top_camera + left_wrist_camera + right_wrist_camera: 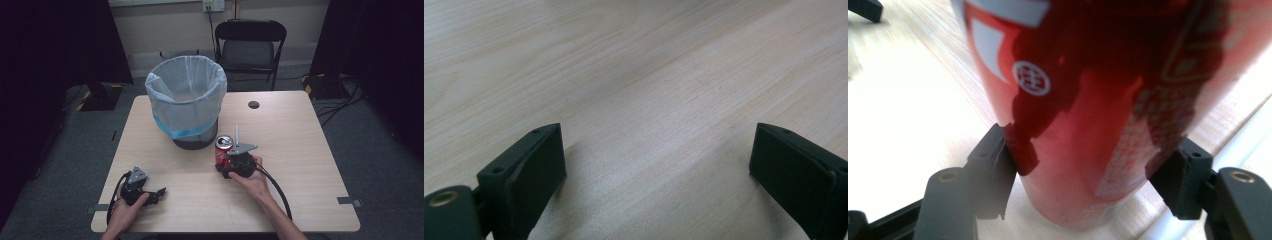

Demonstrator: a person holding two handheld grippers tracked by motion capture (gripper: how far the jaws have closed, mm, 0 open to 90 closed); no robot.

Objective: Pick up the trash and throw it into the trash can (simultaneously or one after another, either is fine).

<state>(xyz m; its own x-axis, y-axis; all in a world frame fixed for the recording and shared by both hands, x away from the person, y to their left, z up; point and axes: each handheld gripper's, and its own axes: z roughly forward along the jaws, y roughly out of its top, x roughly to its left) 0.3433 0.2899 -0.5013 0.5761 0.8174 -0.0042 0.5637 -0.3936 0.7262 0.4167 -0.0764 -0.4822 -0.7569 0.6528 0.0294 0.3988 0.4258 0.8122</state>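
A red drinks can (223, 148) stands upright on the wooden worktop (290, 150), just right of centre in the high view, close in front of a bin (186, 102) lined with a pale plastic bag. The bin sits in the upper middle of the worktop, and the can is just beside its base at the lower right.

The right hand-held gripper (226, 162) is at the can from the near side, held by the person's right hand (255, 177), with its cable trailing toward the bottom of the frame. In the right gripper view the can (1088, 100) takes up the middle of the frame, and the two black jaws sit against its lower sides, one at lower left and one at lower right, pinching it. The can's base rests on the worktop.

The left hand-held gripper (159, 192) lies low over the worktop at the lower left of the high view, held by the person's left hand (127, 207). In the left gripper view its jaws are spread wide, with bare wood (649, 90) between them.

A folding chair (250, 47) stands beyond the worktop at the top of the high view.
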